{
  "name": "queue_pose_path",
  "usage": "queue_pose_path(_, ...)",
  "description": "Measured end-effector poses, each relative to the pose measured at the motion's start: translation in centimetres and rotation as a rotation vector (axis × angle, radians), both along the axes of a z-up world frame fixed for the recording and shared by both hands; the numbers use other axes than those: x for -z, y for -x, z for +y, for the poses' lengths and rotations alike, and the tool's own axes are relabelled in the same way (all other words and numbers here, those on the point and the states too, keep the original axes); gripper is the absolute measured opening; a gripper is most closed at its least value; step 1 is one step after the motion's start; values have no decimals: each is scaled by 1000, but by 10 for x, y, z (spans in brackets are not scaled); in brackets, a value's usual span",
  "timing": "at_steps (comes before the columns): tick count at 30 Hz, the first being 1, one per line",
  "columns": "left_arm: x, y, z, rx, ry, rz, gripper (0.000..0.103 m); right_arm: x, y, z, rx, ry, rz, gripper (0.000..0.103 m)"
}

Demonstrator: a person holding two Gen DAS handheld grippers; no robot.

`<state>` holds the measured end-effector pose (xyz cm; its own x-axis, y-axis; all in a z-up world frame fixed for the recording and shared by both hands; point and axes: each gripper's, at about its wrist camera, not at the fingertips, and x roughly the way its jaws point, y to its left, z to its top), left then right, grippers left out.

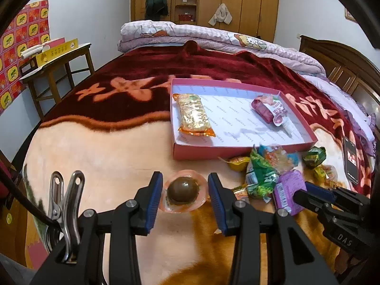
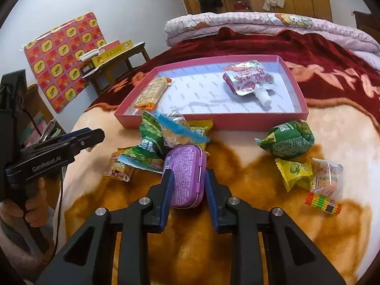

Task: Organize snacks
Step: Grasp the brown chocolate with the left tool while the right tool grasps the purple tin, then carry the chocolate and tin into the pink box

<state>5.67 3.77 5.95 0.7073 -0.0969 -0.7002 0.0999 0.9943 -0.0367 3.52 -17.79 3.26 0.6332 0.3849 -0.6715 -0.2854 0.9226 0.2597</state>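
Note:
A pink box (image 1: 237,150) (image 2: 213,118) lies on the bed with an orange cracker pack (image 1: 193,115) (image 2: 152,92) and a red drink pouch (image 1: 270,109) (image 2: 249,80) inside. My left gripper (image 1: 185,193) is open, its fingers on either side of a clear cup with a brown egg (image 1: 182,188). My right gripper (image 2: 186,185) is open around a purple case (image 2: 186,173) (image 1: 288,190), its pads close to the sides. A heap of loose snack packs (image 2: 154,142) (image 1: 263,173) lies in front of the box.
A green pack (image 2: 287,140), a yellow pack (image 2: 294,173), a clear pack (image 2: 329,178) and a striped candy roll (image 2: 323,204) lie at the right. A phone (image 1: 351,159) lies on the blanket. A folded quilt (image 1: 213,35) lies behind; a wooden table (image 1: 59,64) stands left.

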Motion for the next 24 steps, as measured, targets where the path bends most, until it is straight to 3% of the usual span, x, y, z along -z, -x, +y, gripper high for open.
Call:
queue_pose_path(6, -11, 0, -3, 7, 5, -24, 41, -12, 7, 0, 3, 0, -42, 19)
queue_pose_path(24, -22, -43, -28, 49, -22, -55, 41, -52, -4, -24, 64, 38, -133, 19)
